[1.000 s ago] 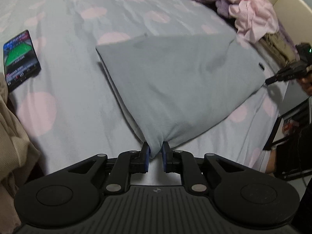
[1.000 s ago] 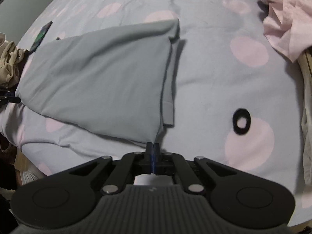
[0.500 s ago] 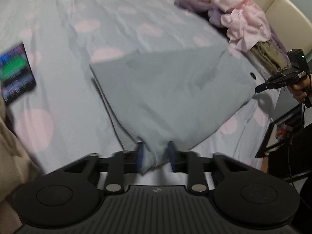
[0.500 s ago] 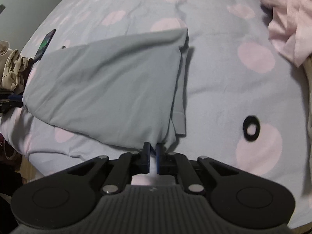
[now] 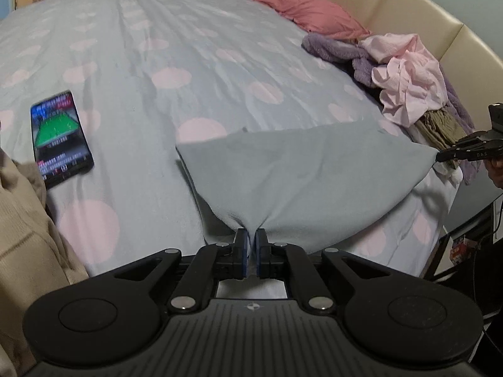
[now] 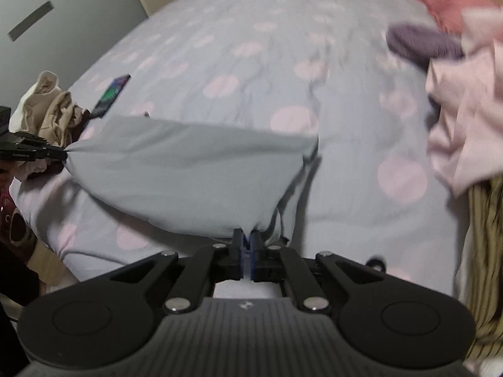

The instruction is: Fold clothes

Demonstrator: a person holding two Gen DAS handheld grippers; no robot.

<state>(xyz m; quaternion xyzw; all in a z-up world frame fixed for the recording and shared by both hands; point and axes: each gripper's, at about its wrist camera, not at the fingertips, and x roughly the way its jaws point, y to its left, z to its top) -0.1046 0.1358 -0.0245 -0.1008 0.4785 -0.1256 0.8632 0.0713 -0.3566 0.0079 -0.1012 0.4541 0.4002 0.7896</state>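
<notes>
A folded grey garment (image 5: 301,169) hangs stretched above the bed's near edge, held by two near corners. My left gripper (image 5: 251,235) is shut on one corner, the cloth bunched between its blue pads. My right gripper (image 6: 246,237) is shut on the other corner of the same grey garment (image 6: 195,172). Each gripper shows in the other's view: the right gripper (image 5: 440,156) at the far right, the left gripper (image 6: 64,154) at the far left. The garment's far edge rests on the spotted sheet.
A lit phone (image 5: 59,136) lies on the blue sheet with pink dots (image 5: 195,50). A beige garment (image 5: 25,245) is heaped at the left. Pink clothes (image 5: 408,78), a purple fleece (image 5: 333,50) and a red pillow (image 5: 308,9) lie by the cream headboard (image 5: 408,9).
Both grippers have closed tighter on the corners and lifted, pulling the grey garment taut off the sheet. Both cameras now see further up the bed.
</notes>
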